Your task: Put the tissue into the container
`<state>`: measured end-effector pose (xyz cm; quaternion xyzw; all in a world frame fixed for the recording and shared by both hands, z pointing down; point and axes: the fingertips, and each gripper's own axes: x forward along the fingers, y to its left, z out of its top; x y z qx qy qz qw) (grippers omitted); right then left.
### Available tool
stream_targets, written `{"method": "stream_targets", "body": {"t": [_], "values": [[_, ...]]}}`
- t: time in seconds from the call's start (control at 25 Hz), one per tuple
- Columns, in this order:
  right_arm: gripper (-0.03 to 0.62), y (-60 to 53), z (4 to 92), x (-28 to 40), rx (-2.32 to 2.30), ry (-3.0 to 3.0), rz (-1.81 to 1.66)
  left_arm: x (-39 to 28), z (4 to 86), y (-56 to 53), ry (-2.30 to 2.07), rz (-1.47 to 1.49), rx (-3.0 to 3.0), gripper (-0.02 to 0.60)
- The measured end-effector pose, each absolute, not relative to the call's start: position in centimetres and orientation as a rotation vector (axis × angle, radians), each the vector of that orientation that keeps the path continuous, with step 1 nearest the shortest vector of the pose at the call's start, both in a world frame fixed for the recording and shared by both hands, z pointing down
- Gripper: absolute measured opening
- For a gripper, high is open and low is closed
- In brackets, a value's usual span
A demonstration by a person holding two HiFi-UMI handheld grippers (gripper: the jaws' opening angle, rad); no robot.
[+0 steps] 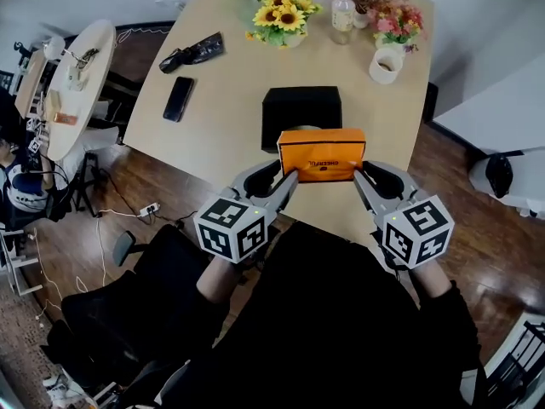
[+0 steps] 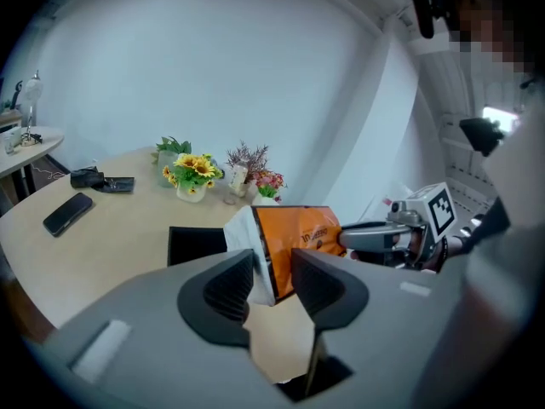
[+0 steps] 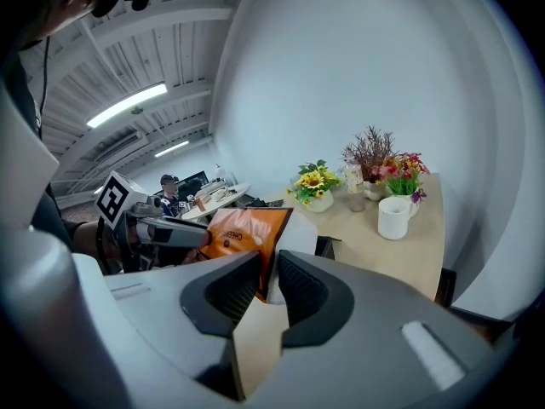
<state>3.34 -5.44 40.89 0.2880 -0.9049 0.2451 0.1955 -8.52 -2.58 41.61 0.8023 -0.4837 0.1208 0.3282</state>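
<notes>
left claw (image 2: pixel 272 273): pinching one end of the orange plastic tissue pack (image 1: pixel 321 154), with the white end flap caught between its ribbed pads.
right claw (image 3: pixel 267 271): pinching the pack's other end, jaws nearly together on the thin edge.
tissue pack: hangs level between my two claws, clear of the light wooden table (image 1: pixel 213 118). in the head view it overlaps the near wall of the black open-topped box container (image 1: pixel 301 107), and i judge it is not yet over the opening.
container: stands on the table just beyond the pack. its inside is dark, so i cannot tell what lies in it.
step in hand: i judge this is the carry toward the box, with the lowering not yet done.
risk, grip: both holds are on slippery end folds only. if my hands drift apart or one twists, an end could pull free and the pack would swing or drop.
risk, rim: the pack looks about as long as the box, so coming down skewed could perch it on the rim or shove the box.
risk, neighbours: the white mug (image 1: pixel 386 65) and sunflower vase (image 1: pixel 285 15) stand well apart, so i expect little trouble there.
</notes>
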Motion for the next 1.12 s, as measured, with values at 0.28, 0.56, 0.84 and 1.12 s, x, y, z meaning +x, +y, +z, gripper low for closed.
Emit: {"method": "stream_targets", "body": {"t": [0.28, 0.56, 0.84, 1.12], "values": [[0.069, -8.2, 40.6, -0.6, 0.846, -2.507, 0.645, -12.6, 41.6, -5.7, -1.238, 0.271, 2.133, 0.12], [0.069, -10.3, 42.7, -2.7, 0.851, -2.459, 0.666, -14.6, 43.6, -7.9, -1.191, 0.325, 2.097, 0.12], [0.069, -11.4, 45.2, -3.3, 0.846, -2.409, 0.697, -15.2, 46.2, -8.9, -1.174, 0.351, 2.049, 0.12], [0.069, -11.9, 47.7, -3.0, 0.836, -2.362, 0.781, -15.0, 48.3, -9.5, -1.136, 0.406, 2.006, 0.12]]}}
